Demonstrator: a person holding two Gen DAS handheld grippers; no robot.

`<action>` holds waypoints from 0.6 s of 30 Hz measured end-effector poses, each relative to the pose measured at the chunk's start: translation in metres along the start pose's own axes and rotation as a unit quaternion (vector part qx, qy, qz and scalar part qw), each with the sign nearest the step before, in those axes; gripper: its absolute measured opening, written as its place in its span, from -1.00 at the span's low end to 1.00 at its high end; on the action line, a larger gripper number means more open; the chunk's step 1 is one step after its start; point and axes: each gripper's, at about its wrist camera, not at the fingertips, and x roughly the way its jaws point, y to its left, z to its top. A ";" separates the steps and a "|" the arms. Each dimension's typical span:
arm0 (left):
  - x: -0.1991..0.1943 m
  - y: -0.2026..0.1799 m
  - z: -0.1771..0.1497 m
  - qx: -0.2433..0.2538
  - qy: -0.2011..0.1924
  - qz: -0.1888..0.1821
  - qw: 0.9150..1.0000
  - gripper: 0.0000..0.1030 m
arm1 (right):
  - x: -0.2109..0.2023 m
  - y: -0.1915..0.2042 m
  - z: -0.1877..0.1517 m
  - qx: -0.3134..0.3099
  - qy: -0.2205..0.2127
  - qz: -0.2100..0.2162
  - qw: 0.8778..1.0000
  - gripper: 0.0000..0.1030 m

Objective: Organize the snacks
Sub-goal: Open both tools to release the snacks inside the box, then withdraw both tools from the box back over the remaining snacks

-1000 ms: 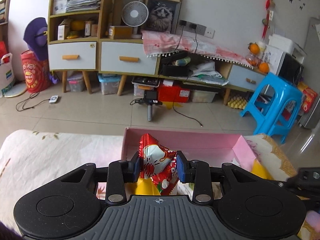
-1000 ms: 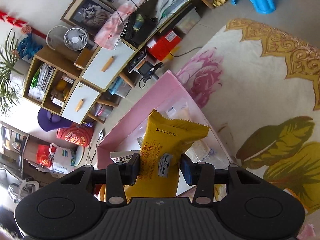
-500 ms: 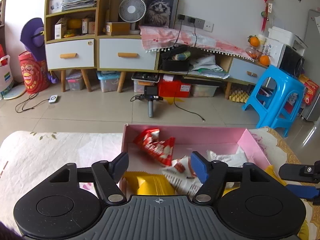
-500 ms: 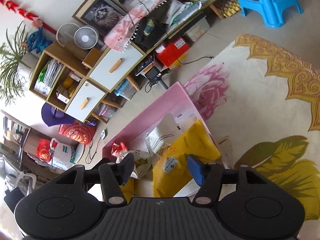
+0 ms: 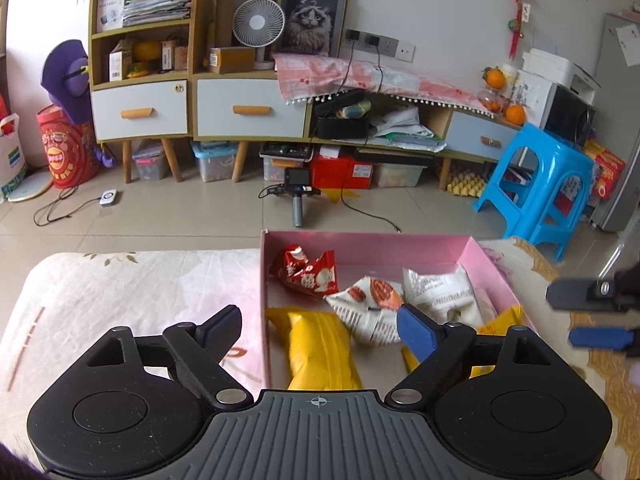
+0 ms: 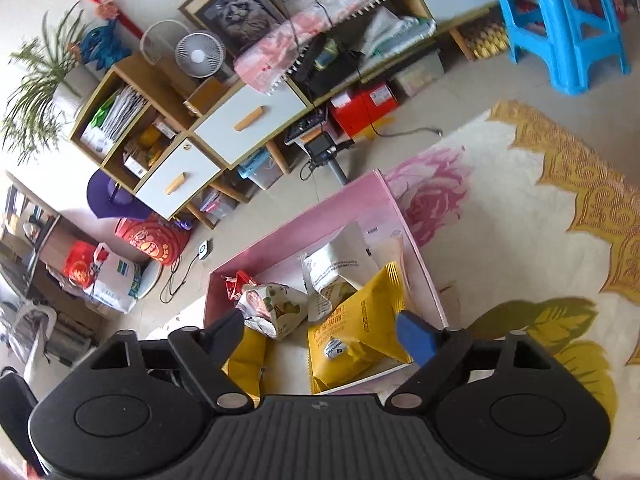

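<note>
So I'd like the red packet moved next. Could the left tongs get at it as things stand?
Probably yes. The left tongs are open and empty, and the red packet lies uncovered at the far left of the pink box, straight ahead. Only the yellow packet lies nearer, low and flat.

Across the tiled floor stands a wooden cabinet [image 5: 168, 80] with white drawers, a small white fan [image 5: 259, 24] and a framed cat picture [image 5: 310, 20] on top, a red box [image 5: 342, 170] beneath the low shelf, and a blue plastic stool [image 5: 540, 188] off to the right.
</note>
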 end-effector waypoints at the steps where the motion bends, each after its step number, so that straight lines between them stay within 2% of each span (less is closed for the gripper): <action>1: -0.004 0.001 -0.001 0.003 0.002 0.001 1.000 0.69 | -0.002 0.003 -0.001 -0.011 -0.001 -0.001 1.000 0.61; 7: -0.030 0.009 -0.013 0.001 0.006 0.003 1.000 0.78 | -0.013 0.018 -0.009 -0.075 -0.005 -0.005 0.997 0.69; 11: -0.045 0.018 -0.024 -0.016 0.014 0.002 1.000 0.80 | -0.020 0.027 -0.017 -0.117 -0.005 -0.016 0.993 0.72; 18: -0.066 0.026 -0.044 -0.014 0.028 0.008 0.999 0.82 | -0.033 0.040 -0.033 -0.177 -0.005 -0.021 0.984 0.78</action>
